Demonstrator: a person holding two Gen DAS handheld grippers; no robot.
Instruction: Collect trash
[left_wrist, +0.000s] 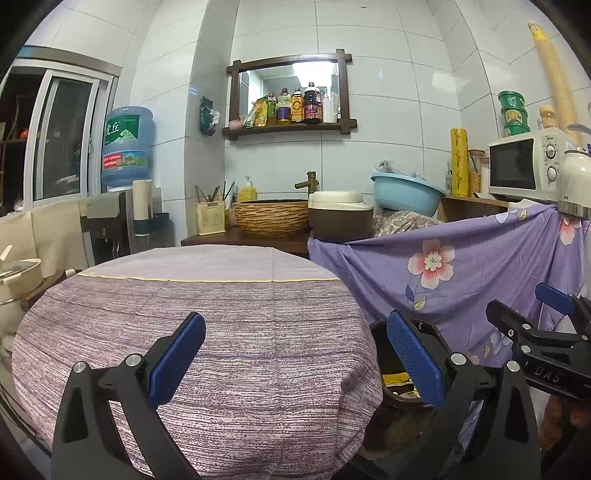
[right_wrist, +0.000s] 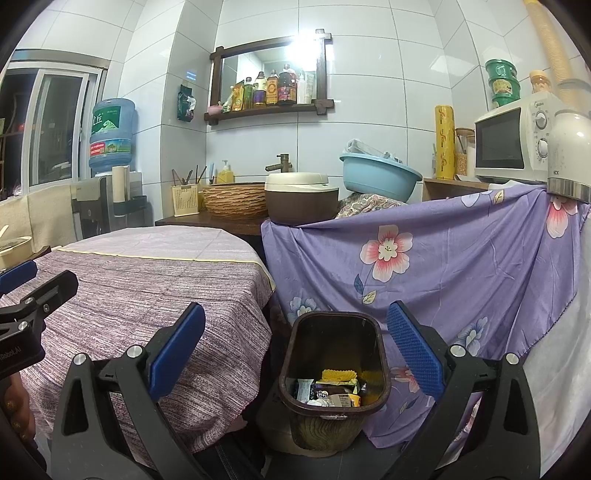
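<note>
A brown trash bin (right_wrist: 334, 369) stands on the floor between the round table and the draped counter, with several wrappers (right_wrist: 328, 391) inside. My right gripper (right_wrist: 295, 354) is open and empty, hovering above and in front of the bin. My left gripper (left_wrist: 295, 358) is open and empty over the table's right part. The bin (left_wrist: 399, 369) shows partly behind the left gripper's right finger. The right gripper (left_wrist: 546, 314) shows at the right edge of the left wrist view. The left gripper (right_wrist: 22, 291) shows at the left edge of the right wrist view.
The round table has a purple striped cloth (left_wrist: 207, 325). A purple flowered sheet (right_wrist: 443, 273) drapes the counter on the right. A rice cooker (right_wrist: 301, 199), blue basin (right_wrist: 376, 177), microwave (right_wrist: 517, 144) and woven sink bowl (right_wrist: 234, 201) stand behind. A water dispenser (left_wrist: 125, 155) stands at left.
</note>
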